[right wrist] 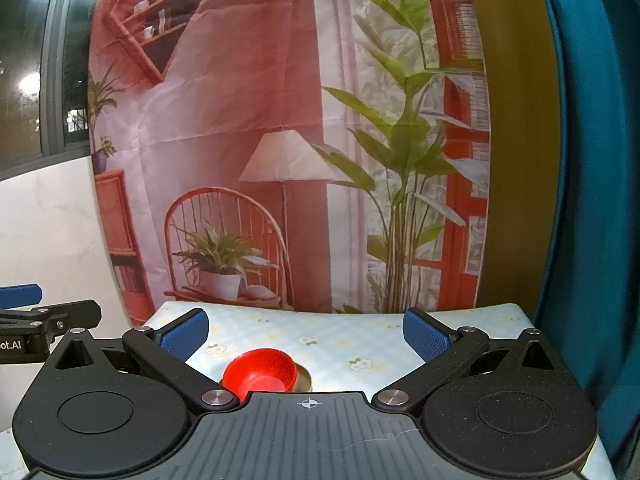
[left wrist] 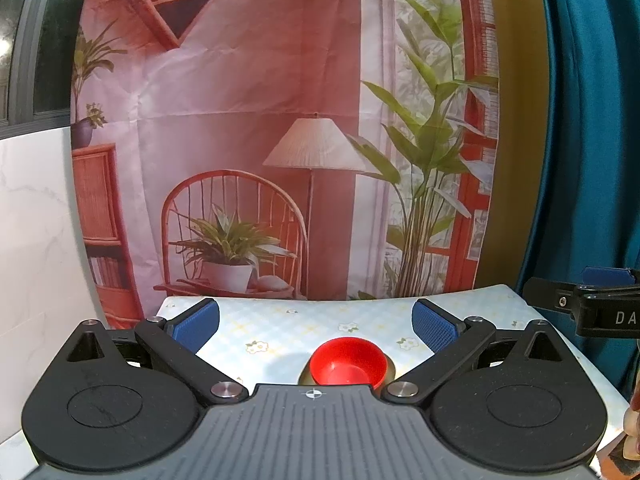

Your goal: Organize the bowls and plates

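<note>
You hold both tools level and side by side above the near edge of the table, pointing at the back wall — the left gripper and the right gripper each have their blue pads spread wide, gripping nothing. The red bowl sits mouth-up in a gold dish between your left fingers, left of centre for the right tool. The tablecloth is pale checked with small flowers; a printed backdrop hangs behind, a teal curtain at right.
</note>
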